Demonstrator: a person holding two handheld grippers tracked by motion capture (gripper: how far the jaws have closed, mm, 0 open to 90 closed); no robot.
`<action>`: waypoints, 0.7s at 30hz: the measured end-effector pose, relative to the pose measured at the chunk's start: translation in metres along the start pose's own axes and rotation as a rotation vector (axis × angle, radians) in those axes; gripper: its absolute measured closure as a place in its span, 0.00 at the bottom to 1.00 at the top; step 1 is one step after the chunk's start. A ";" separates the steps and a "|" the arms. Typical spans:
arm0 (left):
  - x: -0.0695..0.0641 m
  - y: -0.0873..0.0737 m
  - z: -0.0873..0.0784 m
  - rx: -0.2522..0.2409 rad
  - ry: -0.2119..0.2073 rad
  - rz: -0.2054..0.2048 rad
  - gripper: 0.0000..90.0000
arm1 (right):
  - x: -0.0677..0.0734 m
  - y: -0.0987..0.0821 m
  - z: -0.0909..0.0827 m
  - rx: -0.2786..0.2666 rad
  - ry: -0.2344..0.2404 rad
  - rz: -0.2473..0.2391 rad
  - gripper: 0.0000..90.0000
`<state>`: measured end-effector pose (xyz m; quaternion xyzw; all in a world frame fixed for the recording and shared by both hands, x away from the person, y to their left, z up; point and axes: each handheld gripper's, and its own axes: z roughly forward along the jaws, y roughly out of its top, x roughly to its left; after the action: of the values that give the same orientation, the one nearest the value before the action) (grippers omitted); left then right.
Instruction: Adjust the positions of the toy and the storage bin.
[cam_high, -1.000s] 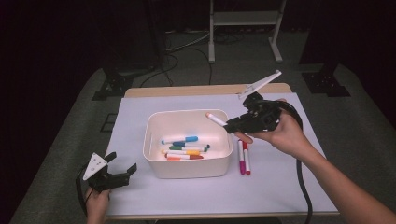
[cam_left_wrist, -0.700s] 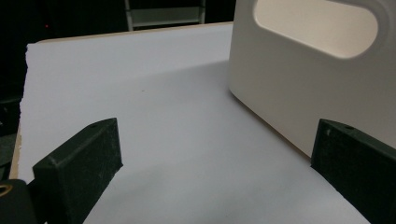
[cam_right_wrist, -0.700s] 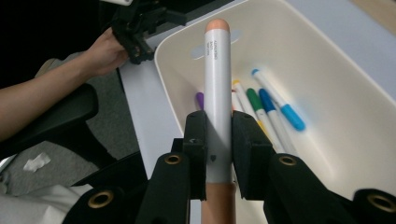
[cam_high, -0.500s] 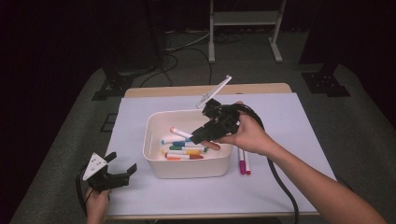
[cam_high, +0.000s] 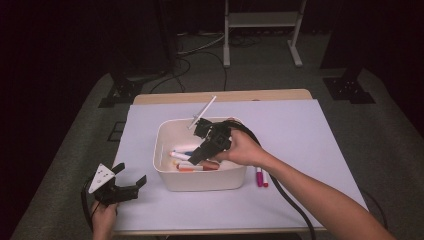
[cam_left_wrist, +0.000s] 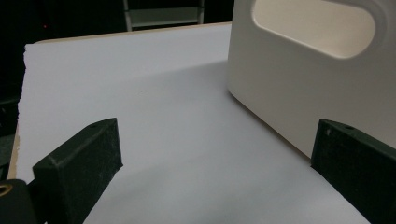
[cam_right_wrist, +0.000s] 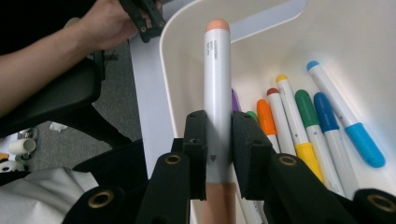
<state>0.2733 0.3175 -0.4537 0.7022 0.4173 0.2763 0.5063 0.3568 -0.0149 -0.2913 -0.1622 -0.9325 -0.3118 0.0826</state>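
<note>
A white bin (cam_high: 200, 179) stands mid-table with several coloured markers (cam_right_wrist: 303, 126) lying in it. My right gripper (cam_high: 196, 157) hangs tilted over the bin's inside, a hand wrapped around its body. Its jaws (cam_right_wrist: 218, 121) are shut on a white marker with a peach cap (cam_right_wrist: 217, 79), which points toward the bin's far wall. My left gripper (cam_high: 125, 185) rests on the table at the front left, apart from the bin. It stands open (cam_left_wrist: 215, 140) with nothing between its fingers, and the bin's side with its handle cut-out (cam_left_wrist: 303, 70) lies ahead of it.
Two markers (cam_high: 261, 177), magenta and red, lie on the white sheet (cam_high: 300, 135) just right of the bin. A black cable (cam_high: 287, 200) trails from the right gripper along the forearm. The person's other hand (cam_right_wrist: 107, 23) appears beyond the bin's rim.
The right gripper has carried the marker leftward and down, from beside the bin's right edge to over its inside. The left gripper has stayed put.
</note>
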 end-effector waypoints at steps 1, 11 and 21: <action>0.000 0.000 0.000 -0.002 0.001 -0.001 0.01 | -0.001 0.001 0.004 0.008 0.000 -0.001 0.84; 0.000 0.000 0.000 -0.003 -0.001 -0.001 0.01 | -0.016 0.005 0.032 0.063 0.009 -0.023 0.84; 0.000 0.000 0.000 -0.003 -0.001 -0.004 0.01 | -0.022 0.005 0.057 0.138 0.007 -0.035 0.84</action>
<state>0.2735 0.3177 -0.4539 0.7007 0.4179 0.2756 0.5084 0.3762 0.0180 -0.3387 -0.1387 -0.9541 -0.2490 0.0916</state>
